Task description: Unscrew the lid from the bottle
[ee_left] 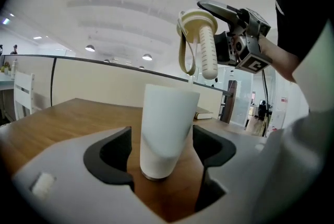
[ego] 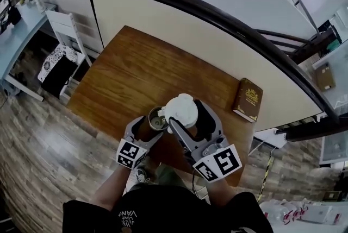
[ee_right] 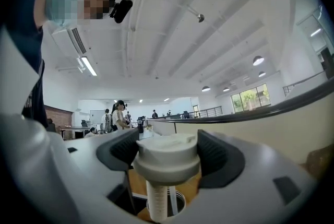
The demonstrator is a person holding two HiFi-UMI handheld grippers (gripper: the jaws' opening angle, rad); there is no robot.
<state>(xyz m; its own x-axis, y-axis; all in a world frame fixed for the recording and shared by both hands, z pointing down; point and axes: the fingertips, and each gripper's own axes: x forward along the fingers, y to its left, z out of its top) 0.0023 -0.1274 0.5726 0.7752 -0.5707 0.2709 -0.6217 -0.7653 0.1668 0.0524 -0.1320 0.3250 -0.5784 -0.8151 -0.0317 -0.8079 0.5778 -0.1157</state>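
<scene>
Bottle (ee_left: 166, 129) in left jaws, lid (ee_right: 167, 161) right

Looked like a big open-plan office: brown wooden desk (ego: 136, 74) backed along its far edge by a cream partition wall (ego: 179, 25), white wooden chair (ego: 65, 28) beyond its left corner, people standing (ee_right: 117, 116) among distant worktables, round ceiling lamps (ee_right: 257, 60).

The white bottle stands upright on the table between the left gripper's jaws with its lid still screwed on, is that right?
Not quite. The lid is off: the right gripper holds it in its jaws above the bottle, as the left gripper view shows. The rest is right.
</scene>
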